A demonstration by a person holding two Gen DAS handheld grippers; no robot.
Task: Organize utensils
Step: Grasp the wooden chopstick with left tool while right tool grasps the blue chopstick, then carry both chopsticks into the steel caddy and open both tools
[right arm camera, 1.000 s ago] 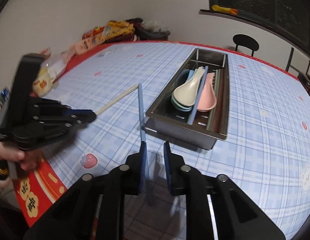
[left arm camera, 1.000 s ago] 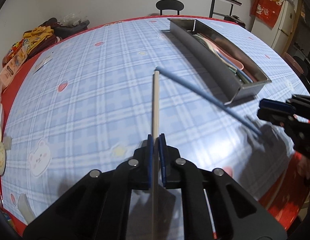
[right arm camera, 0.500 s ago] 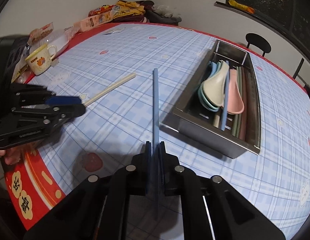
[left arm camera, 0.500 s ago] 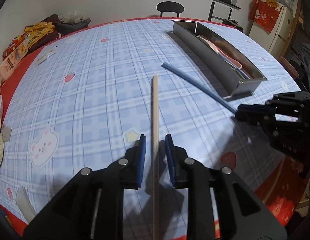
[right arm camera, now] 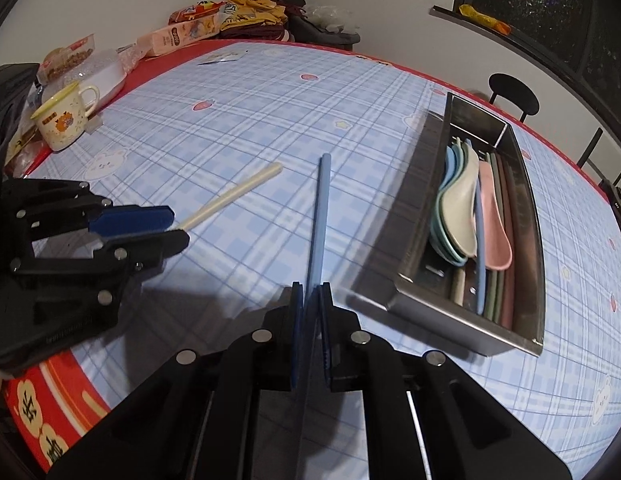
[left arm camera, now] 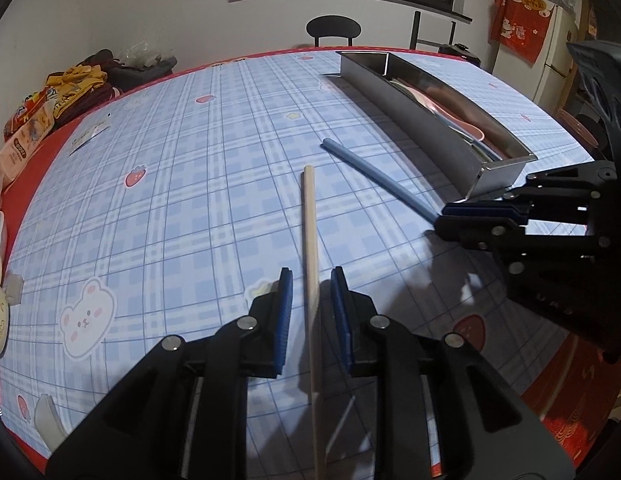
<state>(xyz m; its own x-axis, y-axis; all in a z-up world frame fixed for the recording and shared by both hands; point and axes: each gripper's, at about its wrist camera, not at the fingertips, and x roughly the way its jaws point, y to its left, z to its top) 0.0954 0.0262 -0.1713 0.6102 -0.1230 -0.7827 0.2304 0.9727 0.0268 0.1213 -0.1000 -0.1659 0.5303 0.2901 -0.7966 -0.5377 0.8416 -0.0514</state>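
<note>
Left gripper (left arm camera: 310,280): your jaws just parted, loose around the cream chopstick (left arm camera: 309,240).
Right gripper (right arm camera: 310,296): you clamp the blue chopstick (right arm camera: 320,216).

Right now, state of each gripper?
Left gripper: jaws just opened, open around the beige chopstick, not gripping.
Right gripper: jaws shut on the blue chopstick.
</note>
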